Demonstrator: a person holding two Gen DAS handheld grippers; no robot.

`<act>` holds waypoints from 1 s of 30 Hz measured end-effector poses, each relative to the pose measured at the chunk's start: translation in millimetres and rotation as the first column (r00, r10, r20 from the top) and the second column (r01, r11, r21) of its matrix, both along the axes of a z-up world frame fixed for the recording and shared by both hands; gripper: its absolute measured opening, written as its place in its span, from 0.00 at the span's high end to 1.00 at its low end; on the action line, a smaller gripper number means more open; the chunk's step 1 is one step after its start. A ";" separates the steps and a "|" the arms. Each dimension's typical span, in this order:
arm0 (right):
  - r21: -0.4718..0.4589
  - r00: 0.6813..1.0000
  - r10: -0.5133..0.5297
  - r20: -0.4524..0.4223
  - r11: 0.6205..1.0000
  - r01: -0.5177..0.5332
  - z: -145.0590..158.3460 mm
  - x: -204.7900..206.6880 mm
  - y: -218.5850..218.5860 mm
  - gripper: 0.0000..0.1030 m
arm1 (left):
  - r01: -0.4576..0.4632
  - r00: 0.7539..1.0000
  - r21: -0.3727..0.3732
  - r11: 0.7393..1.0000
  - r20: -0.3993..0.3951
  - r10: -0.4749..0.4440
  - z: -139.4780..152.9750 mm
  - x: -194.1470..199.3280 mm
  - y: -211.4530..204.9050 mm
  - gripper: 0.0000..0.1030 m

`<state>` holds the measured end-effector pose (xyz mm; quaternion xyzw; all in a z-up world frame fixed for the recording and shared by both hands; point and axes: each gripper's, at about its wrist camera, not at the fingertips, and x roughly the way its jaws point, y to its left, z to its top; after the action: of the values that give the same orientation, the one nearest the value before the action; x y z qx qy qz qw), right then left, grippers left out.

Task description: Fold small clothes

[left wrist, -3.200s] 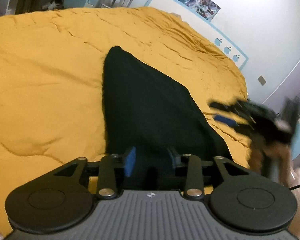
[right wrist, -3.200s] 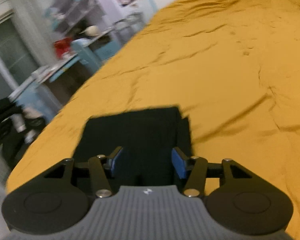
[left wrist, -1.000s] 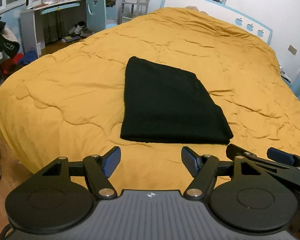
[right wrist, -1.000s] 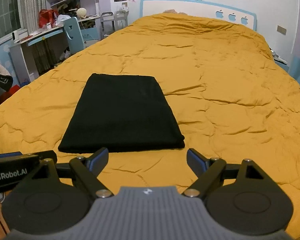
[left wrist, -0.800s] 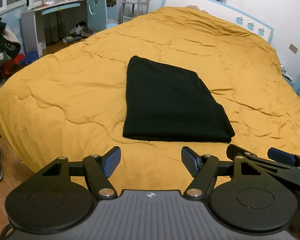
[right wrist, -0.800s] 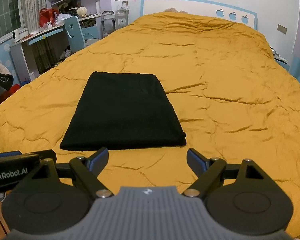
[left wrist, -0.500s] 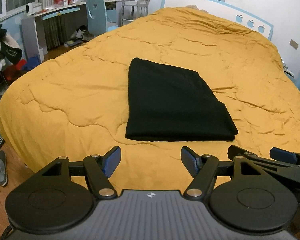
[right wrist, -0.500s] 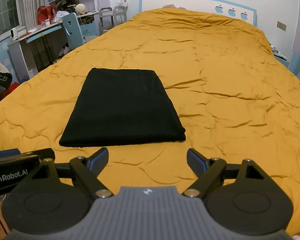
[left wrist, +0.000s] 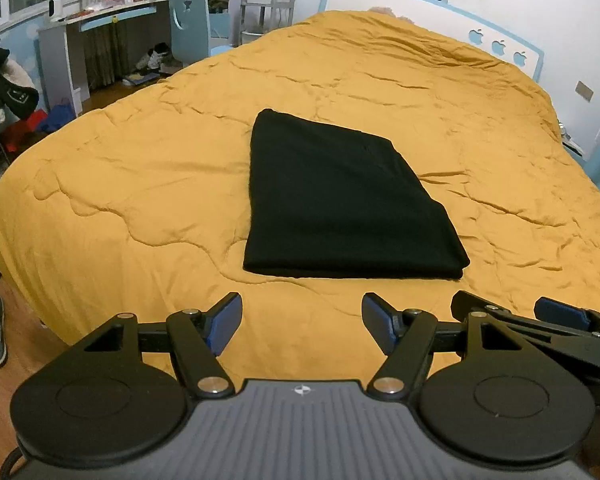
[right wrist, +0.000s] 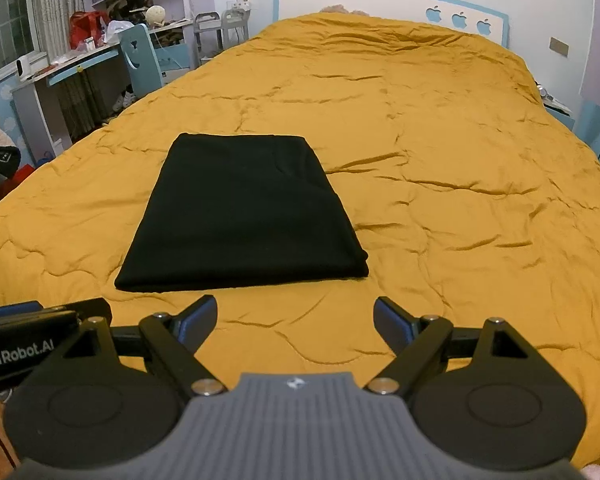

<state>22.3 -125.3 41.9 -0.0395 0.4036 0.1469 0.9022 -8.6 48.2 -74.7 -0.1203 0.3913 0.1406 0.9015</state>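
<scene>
Short of the folded black garment (left wrist: 340, 200), we hold both grippers wide open and empty; folding looks finished, nothing left to grasp.

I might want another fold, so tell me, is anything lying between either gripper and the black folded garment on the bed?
Nothing visible. Only bare orange quilt lies between the open left gripper, the open right gripper and the near edge of the folded black garment.
</scene>
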 end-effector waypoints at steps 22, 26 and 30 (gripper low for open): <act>-0.020 1.000 -0.004 -0.001 1.000 0.004 -2.5 0.0 1.6 0.21 | -0.001 1.000 -0.012 1.000 -0.013 0.001 -0.6 0.7 -2.0 0.22; -0.020 1.000 -0.006 -0.005 1.000 0.006 -3.1 0.7 1.8 0.21 | -0.003 1.000 -0.010 1.000 -0.018 0.003 -2.0 1.6 -0.8 0.22; -0.027 1.000 -0.005 -0.006 1.000 0.005 -4.3 1.0 2.6 0.21 | -0.007 1.000 -0.016 1.000 -0.030 0.006 -3.5 3.5 0.3 0.22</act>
<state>23.3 -122.7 37.6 -0.0503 0.4086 0.1392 0.9006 -5.1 48.5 -78.1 -0.1267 0.4056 0.1423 0.8940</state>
